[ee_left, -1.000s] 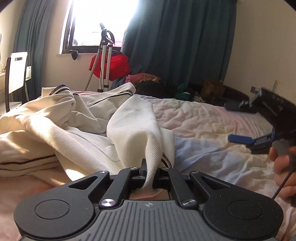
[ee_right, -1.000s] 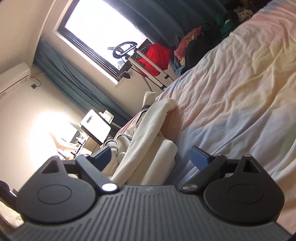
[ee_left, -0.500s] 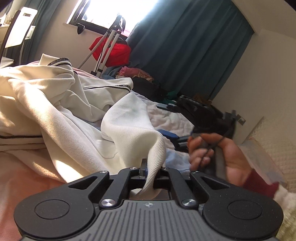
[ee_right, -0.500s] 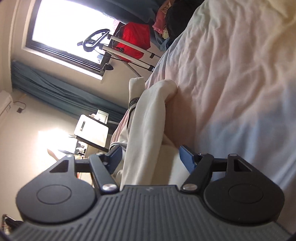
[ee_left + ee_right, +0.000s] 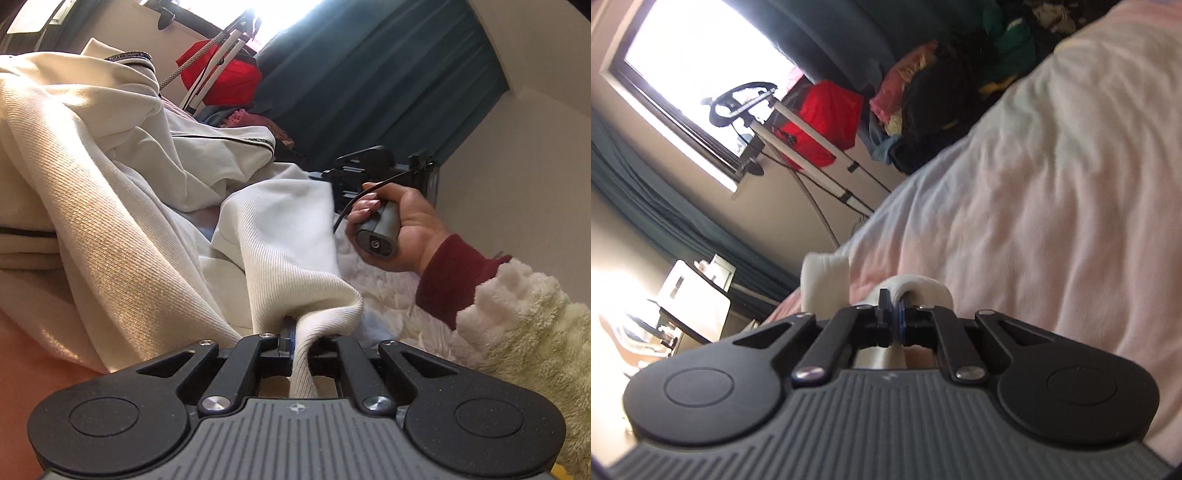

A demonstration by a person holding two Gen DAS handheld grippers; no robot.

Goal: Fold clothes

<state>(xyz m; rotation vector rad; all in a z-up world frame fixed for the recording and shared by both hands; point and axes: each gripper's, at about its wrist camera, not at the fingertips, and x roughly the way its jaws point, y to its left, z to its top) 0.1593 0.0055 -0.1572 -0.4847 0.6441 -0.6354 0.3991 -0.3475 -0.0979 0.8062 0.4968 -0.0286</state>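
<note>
A cream-white garment (image 5: 122, 206) with thin dark piping lies bunched on the bed and fills the left of the left wrist view. My left gripper (image 5: 300, 339) is shut on a fold of its ribbed fabric, which hangs down through the jaws. My right gripper (image 5: 894, 317) is shut on another fold of the same white garment (image 5: 916, 290), close above the bed. In the left wrist view the right gripper's body (image 5: 369, 166) shows behind the garment, held by a hand (image 5: 402, 225) in a dark red cuff.
The bed has a wrinkled pale pink and white sheet (image 5: 1052, 206). Beyond it are a window (image 5: 698, 70), dark teal curtains (image 5: 376, 77), a red bag (image 5: 820, 118) on a white stand, a heap of clothes (image 5: 923, 92) and a white chair (image 5: 694, 299).
My right gripper, open around the garment's edge before, has closed on the fabric. The left gripper has tilted and kept its hold. The right hand has come closer to the left gripper.
</note>
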